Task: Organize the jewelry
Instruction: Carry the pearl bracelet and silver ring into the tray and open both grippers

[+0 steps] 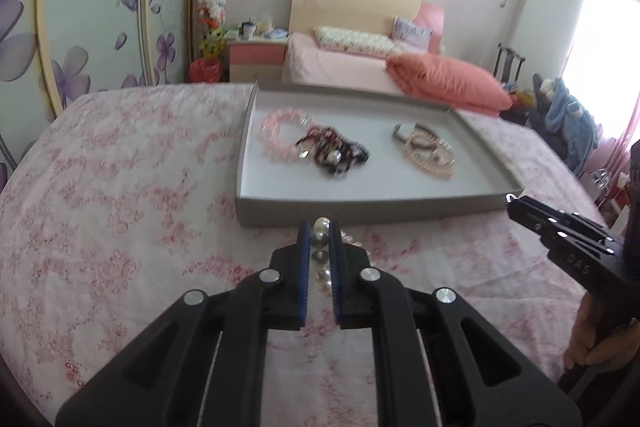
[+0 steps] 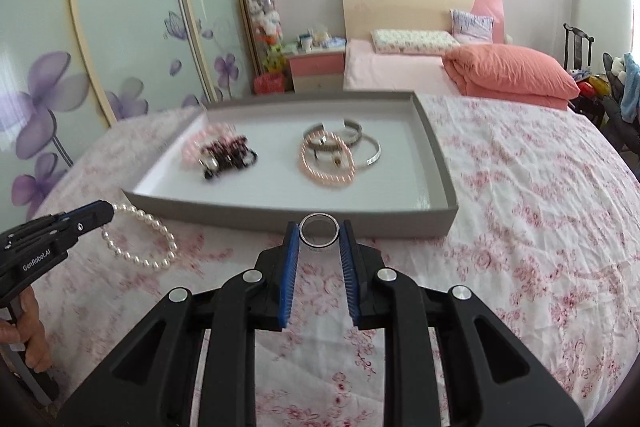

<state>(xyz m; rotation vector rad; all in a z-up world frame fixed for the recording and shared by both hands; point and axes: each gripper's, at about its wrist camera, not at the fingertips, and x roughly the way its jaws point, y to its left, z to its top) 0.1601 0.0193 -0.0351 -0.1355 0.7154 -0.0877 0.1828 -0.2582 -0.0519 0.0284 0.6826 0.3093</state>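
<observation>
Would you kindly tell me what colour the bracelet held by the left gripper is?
White pearl bracelet, clearest in the right wrist view.

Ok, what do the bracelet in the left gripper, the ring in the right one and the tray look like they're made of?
Pearl bracelet: glossy cream beads, pearl or imitation, judging by the soft highlights.
Ring: polished silver-coloured metal, with mirror-like glints.
Tray: matte grey card or board with a white lining, going by its thin folded walls, though it could be plastic.

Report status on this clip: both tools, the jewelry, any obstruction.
Left tool shut on pearl bracelet. Right tool shut on silver ring. Both short of grey tray, which holds bracelets and bangles. Path to tray clear.
</observation>
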